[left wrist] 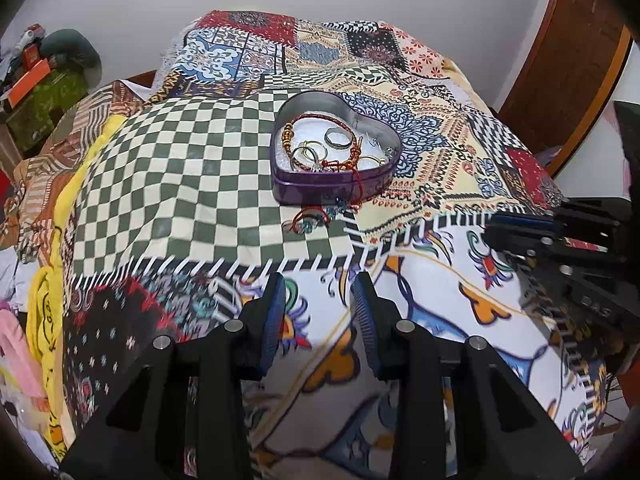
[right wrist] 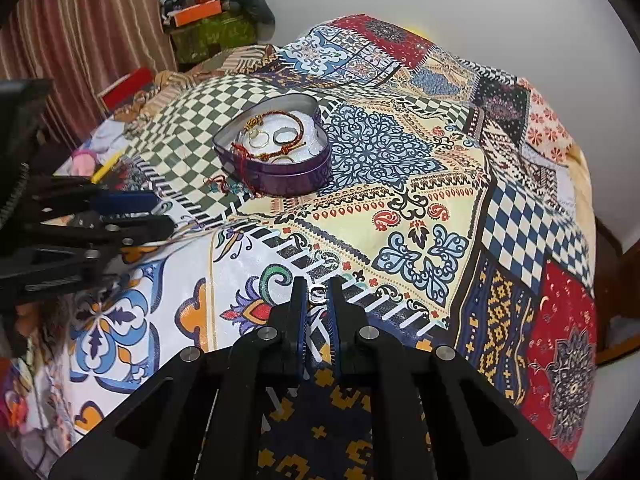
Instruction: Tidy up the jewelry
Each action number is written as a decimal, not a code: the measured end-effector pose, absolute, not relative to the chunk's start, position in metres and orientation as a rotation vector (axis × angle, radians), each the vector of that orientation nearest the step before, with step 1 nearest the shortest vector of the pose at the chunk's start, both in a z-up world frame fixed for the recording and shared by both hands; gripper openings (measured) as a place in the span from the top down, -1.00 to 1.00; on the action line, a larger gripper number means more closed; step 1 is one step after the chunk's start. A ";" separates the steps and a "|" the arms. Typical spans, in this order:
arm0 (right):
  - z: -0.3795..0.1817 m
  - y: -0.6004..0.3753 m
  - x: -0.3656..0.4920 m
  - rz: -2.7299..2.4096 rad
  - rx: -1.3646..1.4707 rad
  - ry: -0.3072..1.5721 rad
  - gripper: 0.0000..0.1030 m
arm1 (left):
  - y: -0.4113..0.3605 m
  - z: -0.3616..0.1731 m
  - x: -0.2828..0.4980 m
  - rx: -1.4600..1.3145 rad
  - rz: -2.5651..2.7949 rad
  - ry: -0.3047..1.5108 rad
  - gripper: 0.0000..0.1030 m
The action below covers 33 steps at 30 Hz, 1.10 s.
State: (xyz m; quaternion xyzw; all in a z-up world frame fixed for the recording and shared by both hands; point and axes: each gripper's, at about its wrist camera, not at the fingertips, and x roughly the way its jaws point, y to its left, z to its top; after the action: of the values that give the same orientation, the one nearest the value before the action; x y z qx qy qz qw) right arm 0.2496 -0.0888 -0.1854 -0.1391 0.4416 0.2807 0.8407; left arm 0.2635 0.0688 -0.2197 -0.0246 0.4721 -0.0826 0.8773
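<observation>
A purple heart-shaped tin (left wrist: 332,184) sits on the patchwork cloth, also seen in the right wrist view (right wrist: 296,178). It holds red cord bracelets (left wrist: 320,120), gold rings and a silver ring (left wrist: 338,136). A red cord bracelet (left wrist: 306,218) lies on the cloth in front of the tin, and a cord hangs over the tin's rim. My left gripper (left wrist: 320,284) is open and empty, short of the tin. My right gripper (right wrist: 318,294) is shut on a small silver ring (right wrist: 317,295) above the cloth, to the right of and nearer than the tin.
The patchwork cloth (right wrist: 420,208) covers the whole raised surface. Boxes and clutter (right wrist: 208,12) stand at the back left by a striped curtain (right wrist: 80,32). A wooden headboard (left wrist: 568,60) is at the right. Each gripper shows at the edge of the other's view (left wrist: 560,236).
</observation>
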 end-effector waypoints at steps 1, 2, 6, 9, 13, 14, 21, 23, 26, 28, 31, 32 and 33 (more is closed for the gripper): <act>-0.184 -0.091 0.251 0.598 -0.277 0.936 0.84 | 0.068 -0.221 0.268 -0.053 -0.173 0.989 0.32; -0.183 -0.091 0.252 0.599 -0.269 0.933 0.84 | 0.068 -0.221 0.272 -0.055 -0.173 0.991 0.32; -0.178 -0.093 0.257 0.607 -0.239 0.915 0.84 | 0.067 -0.225 0.289 -0.050 -0.163 0.996 0.32; -0.175 -0.093 0.261 0.616 -0.225 0.903 0.84 | 0.065 -0.228 0.298 -0.039 -0.162 0.998 0.32; -0.174 -0.092 0.265 0.625 -0.217 0.894 0.84 | 0.061 -0.234 0.306 -0.024 -0.190 0.993 0.32; -0.174 -0.092 0.266 0.629 -0.215 0.894 0.84 | 0.060 -0.234 0.307 -0.023 -0.195 0.991 0.32; -0.175 -0.091 0.268 0.634 -0.206 0.895 0.84 | 0.058 -0.236 0.310 -0.042 -0.225 0.974 0.42; -0.175 -0.092 0.267 0.632 -0.206 0.893 0.84 | 0.056 -0.236 0.309 -0.044 -0.240 0.977 0.70; -0.174 -0.092 0.267 0.628 -0.204 0.893 0.84 | 0.053 -0.235 0.306 -0.030 -0.235 0.973 0.73; -0.172 -0.092 0.266 0.625 -0.205 0.890 0.84 | 0.051 -0.234 0.304 -0.032 -0.244 0.974 0.90; -0.168 -0.091 0.264 0.623 -0.206 0.883 0.84 | 0.050 -0.230 0.297 -0.030 -0.231 0.967 0.90; -0.166 -0.090 0.264 0.622 -0.206 0.880 0.84 | 0.050 -0.228 0.295 -0.030 -0.227 0.961 0.90; -0.164 -0.090 0.263 0.620 -0.206 0.875 0.84 | 0.051 -0.225 0.292 -0.032 -0.222 0.954 0.90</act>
State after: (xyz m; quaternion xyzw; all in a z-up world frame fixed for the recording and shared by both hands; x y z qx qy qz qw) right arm 0.2630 -0.0901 -0.1642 -0.0978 0.4162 0.2950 0.8545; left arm 0.2920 0.0508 -0.2251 -0.0153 0.4583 -0.1066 0.8823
